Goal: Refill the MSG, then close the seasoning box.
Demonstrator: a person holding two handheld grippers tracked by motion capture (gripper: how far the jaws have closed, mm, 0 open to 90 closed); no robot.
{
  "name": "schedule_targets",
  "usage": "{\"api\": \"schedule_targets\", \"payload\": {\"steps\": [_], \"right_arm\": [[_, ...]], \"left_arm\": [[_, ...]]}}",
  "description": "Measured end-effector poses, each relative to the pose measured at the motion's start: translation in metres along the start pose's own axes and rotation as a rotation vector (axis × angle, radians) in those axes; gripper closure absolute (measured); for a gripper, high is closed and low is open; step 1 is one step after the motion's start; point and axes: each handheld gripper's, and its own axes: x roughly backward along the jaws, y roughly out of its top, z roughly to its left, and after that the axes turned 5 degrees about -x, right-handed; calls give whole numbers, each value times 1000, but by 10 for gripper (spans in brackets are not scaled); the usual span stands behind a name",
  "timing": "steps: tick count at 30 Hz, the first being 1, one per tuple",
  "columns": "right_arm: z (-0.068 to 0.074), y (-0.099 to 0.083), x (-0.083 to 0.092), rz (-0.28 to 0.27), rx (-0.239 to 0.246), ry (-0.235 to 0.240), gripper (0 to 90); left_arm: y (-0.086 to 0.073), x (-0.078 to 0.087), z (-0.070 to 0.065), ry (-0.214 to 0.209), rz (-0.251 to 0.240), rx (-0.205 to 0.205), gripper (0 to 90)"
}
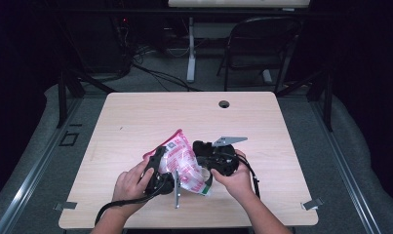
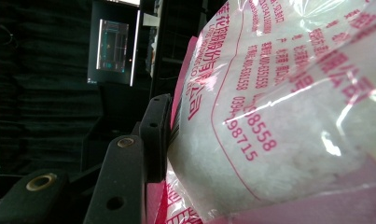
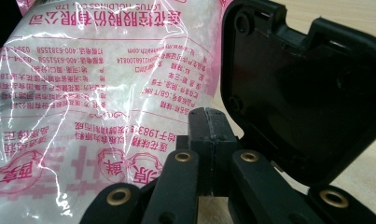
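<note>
While the left hand-held gripper [image 1: 161, 168] clamps the bag [image 1: 183, 163] above the desk [image 1: 135, 117], the right hand-held gripper [image 1: 204, 151] rests beside it, jaws closed.

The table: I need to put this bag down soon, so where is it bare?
The table is bare across its far half, from the cable hole to both side edges, and along the left and right margins. It is crowded at near centre, where both hands hold the pink-printed bag between the claws.
</note>
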Motion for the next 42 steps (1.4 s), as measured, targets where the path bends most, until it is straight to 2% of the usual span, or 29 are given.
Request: {"api": "schedule_targets", "payload": {"steps": [14, 42], "right_arm": [[0, 0, 0, -3, -1, 2, 900], [0, 3, -2, -6, 2, 10, 900]], "left_arm": [[3, 1, 3, 1, 4, -22, 602], [4, 2, 3, 9, 11, -35, 605]]}}
